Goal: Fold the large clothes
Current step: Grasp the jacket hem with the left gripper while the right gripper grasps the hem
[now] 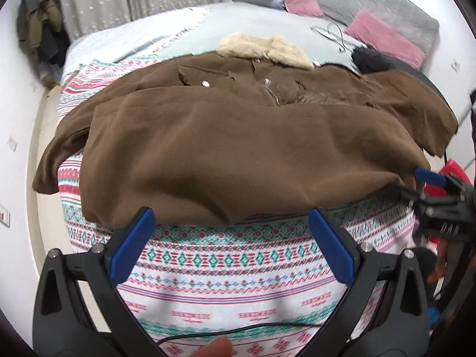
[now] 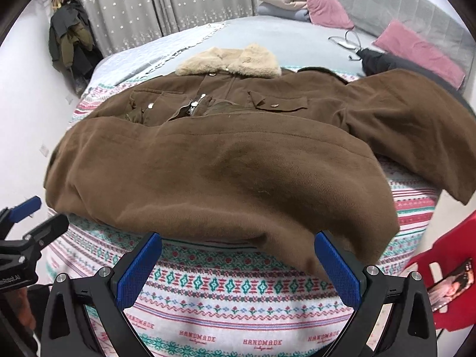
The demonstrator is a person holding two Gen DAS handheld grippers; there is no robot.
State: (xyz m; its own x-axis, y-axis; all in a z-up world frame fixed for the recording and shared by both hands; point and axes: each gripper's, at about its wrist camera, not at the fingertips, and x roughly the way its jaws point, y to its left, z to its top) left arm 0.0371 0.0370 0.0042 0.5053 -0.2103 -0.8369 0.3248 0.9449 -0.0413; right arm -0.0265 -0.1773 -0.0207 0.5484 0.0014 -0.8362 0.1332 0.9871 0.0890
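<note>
A large brown coat with a cream fur collar lies on the patterned blanket. Its lower half is folded up over the body, and a sleeve spreads out on each side. It also shows in the right wrist view, collar at the far end. My left gripper is open and empty just short of the folded edge. My right gripper is open and empty at the same edge, further right. It also shows at the right edge of the left wrist view.
Pink pillows and a grey headboard lie at the far end of the bed. A black garment and a hanger lie beside the coat. A red chair with a phone stands at the right. Clothes hang by the curtain.
</note>
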